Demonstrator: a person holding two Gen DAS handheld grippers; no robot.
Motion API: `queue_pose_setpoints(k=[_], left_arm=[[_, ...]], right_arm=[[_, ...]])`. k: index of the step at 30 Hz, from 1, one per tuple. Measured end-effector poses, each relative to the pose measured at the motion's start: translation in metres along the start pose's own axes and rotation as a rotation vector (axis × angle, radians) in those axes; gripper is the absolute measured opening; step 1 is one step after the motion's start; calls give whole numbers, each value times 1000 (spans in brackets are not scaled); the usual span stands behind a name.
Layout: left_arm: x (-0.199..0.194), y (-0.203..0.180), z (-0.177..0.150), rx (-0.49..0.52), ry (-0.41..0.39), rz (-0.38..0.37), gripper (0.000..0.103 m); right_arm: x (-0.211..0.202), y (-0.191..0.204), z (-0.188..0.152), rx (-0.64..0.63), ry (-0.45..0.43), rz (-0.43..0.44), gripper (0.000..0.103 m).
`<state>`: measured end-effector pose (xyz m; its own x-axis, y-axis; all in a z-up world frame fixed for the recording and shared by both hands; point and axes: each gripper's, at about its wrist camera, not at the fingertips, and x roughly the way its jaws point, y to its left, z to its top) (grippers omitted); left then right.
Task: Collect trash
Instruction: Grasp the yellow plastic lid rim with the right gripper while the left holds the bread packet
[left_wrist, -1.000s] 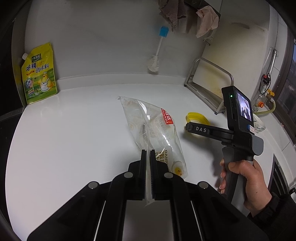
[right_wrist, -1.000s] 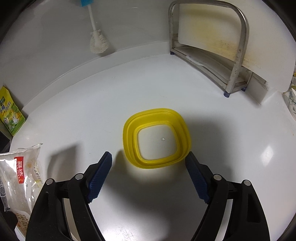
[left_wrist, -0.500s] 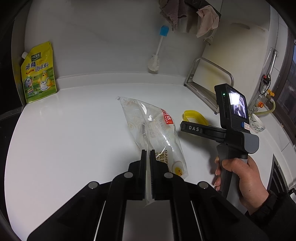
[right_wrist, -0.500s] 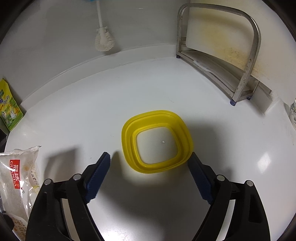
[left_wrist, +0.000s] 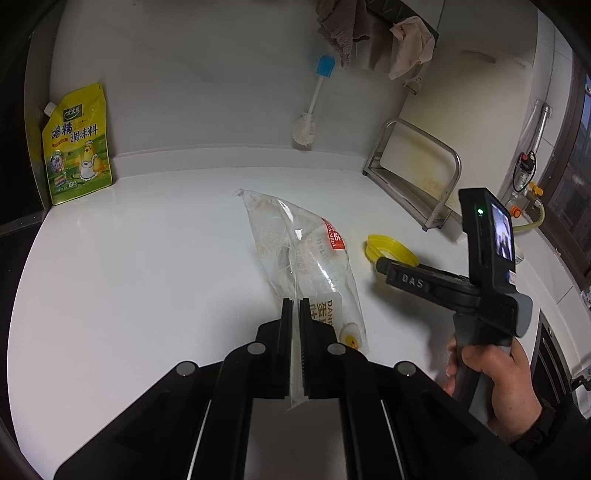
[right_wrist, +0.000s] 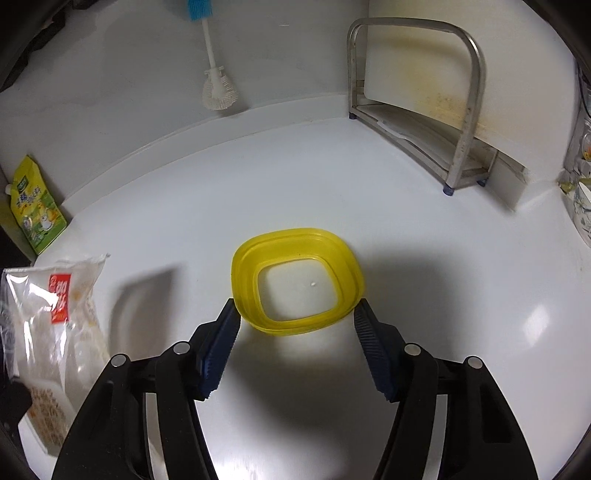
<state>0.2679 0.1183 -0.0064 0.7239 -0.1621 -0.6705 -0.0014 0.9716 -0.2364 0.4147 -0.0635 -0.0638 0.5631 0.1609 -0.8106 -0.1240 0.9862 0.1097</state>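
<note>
**Left tongs pinch the wrapper; right tongs spread at the yellow ring**

The left tongs (left_wrist: 294, 314) are pressed together on the near end of a clear plastic food wrapper (left_wrist: 308, 258), pinching its edge between the 2 black fingers. The wrapper stretches away from them across the white bench (left_wrist: 147, 277), its far end lying on the surface, a red label on its right side and an egg picture near the tongs.

The right tongs (right_wrist: 297, 321) are spread wide, their 2 blue ribbed pads flanking the near edge of a yellow plastic ring (right_wrist: 297, 280) that lies flat on the bench (right_wrist: 443, 295). The pad tips sit just beside the ring's left and right near corners; whether they touch it cannot be told. In the left wrist view, the right hand (left_wrist: 495, 384) grips the handle of that tool, and the ring (left_wrist: 391, 251) lies just right of the wrapper.

Farther out, a yellow seasoning pouch (left_wrist: 75, 147) leans in the back left corner. A white brush with a blue handle (right_wrist: 216, 74) hangs against the back wall. A metal rack (right_wrist: 443, 122) holding a stained white board stands at the back right. Cloths (left_wrist: 373, 33) hang above.
</note>
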Motion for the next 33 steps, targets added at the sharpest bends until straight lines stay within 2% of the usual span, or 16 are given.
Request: queue_pose_setpoints(k=[2,3,4,5,12,14,16,17,20,22,27,33], left_arm=[[-4,1,-2,1,-1,1,5],[-8,1,-3,2,-2,2,5],[-12,0,-5,4,-3,2,5],[-14,0,-6,5,-3,3,5],[-39,-2,-23,12,-3,4,5],[-42,0,-25,9,-3,7,5],[-43,1,-26,4,-2,7,5],[-43,2,-26,3,-1,8,5],[-42,4,-25,2,-4,7,5],[-38,4,-23,2,-3,4,5],[-26,5,-21,-2,10,-6,5],[-19,8,-16,-12,10,-18,5]], right_arm=[[-11,-1,-7,2,-9,5,60],[-16,-2,-11,5,-11,9,48],[-21,-2,-16,10,-9,18,15],[-25,-3,-21,13,13,22,6],[-40,-5,-60,33,48,52,5],[-47,-6,-67,35,36,70,13],[-53,-10,-67,44,5,86,54],[-55,-13,-66,52,-12,93,62],[-56,-17,-50,45,-53,96,67],[-55,-17,-37,17,-68,88,78],[-38,-12,-7,-66,-75,62,79],[-9,-4,14,-118,-36,50,81]])
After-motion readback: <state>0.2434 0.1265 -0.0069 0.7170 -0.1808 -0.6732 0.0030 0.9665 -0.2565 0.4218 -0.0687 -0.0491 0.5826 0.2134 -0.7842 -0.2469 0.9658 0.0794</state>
